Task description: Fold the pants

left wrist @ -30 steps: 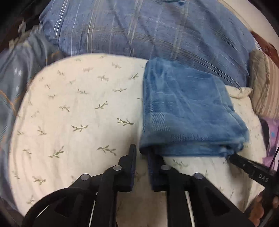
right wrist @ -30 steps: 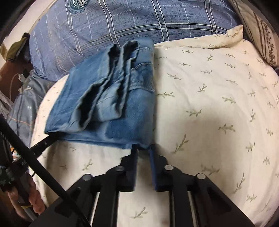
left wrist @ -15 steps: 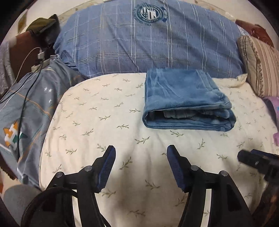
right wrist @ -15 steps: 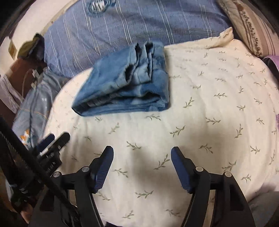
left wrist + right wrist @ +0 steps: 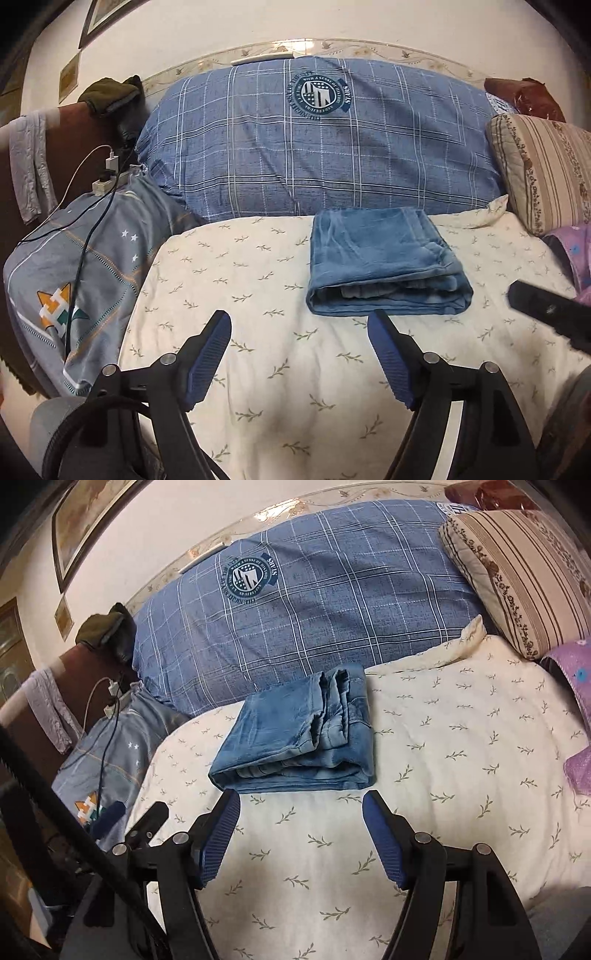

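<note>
The blue denim pants (image 5: 384, 262) lie folded into a compact rectangle on the cream leaf-print bed cover (image 5: 258, 332), near the blue plaid pillow. They also show in the right wrist view (image 5: 299, 746). My left gripper (image 5: 299, 325) is open and empty, pulled back from the front fold edge. My right gripper (image 5: 301, 803) is open and empty, just short of the pants' near edge. The right gripper's tip (image 5: 546, 306) shows at the right of the left wrist view.
A big blue plaid pillow (image 5: 317, 147) lies behind the pants. A striped floral pillow (image 5: 543, 170) and purple cloth (image 5: 576, 709) are at the right. A grey blanket (image 5: 92, 266) with charger cables (image 5: 88, 192) lies at the left.
Both grippers let go of the pants' front edge, opened wide and drew back toward me. The folded pants stay at rest on the bed.
</note>
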### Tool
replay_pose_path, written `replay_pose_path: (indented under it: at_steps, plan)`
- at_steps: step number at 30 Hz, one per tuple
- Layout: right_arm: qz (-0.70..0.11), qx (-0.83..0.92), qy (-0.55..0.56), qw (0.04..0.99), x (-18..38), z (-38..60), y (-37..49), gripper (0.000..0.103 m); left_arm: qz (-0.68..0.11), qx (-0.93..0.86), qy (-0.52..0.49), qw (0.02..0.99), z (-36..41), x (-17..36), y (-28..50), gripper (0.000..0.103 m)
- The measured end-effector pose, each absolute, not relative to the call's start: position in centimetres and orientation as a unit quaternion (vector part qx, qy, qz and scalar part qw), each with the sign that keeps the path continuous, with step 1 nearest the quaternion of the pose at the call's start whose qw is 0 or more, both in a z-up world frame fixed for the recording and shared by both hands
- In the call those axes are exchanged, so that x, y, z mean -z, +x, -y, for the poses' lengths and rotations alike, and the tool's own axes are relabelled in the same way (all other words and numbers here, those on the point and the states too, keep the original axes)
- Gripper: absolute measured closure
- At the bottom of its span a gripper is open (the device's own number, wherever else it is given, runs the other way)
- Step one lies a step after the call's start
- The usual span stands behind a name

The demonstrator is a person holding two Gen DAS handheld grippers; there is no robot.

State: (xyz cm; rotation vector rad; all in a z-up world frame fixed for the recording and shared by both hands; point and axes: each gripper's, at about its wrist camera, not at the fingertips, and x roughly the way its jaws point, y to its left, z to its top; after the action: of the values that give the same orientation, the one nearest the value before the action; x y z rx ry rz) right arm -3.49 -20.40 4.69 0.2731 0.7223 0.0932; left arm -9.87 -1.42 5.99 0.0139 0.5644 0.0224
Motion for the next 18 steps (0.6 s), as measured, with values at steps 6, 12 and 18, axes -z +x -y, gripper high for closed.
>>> replay_pose_path:
  at_steps: [6, 12, 18]
  plan:
    - [-0.355, -0.041, 0.111, 0.927, -4.2, 19.2, -3.5, 0.025, -0.294, 0.011, 0.020, 0.956, 1.8, -5.8, -9.8, 0.026]
    - [-0.343, -0.030, 0.094, 0.934, -4.6, 18.8, -3.7, 0.023, -0.300, 0.017, 0.011, 0.954, 1.1, -6.3, -9.1, 0.026]
    - [-0.350, -0.014, 0.095, 0.932, -4.3, 19.2, -3.5, 0.023, -0.308, 0.017, -0.003, 0.951, 0.7, -6.2, -8.6, 0.026]
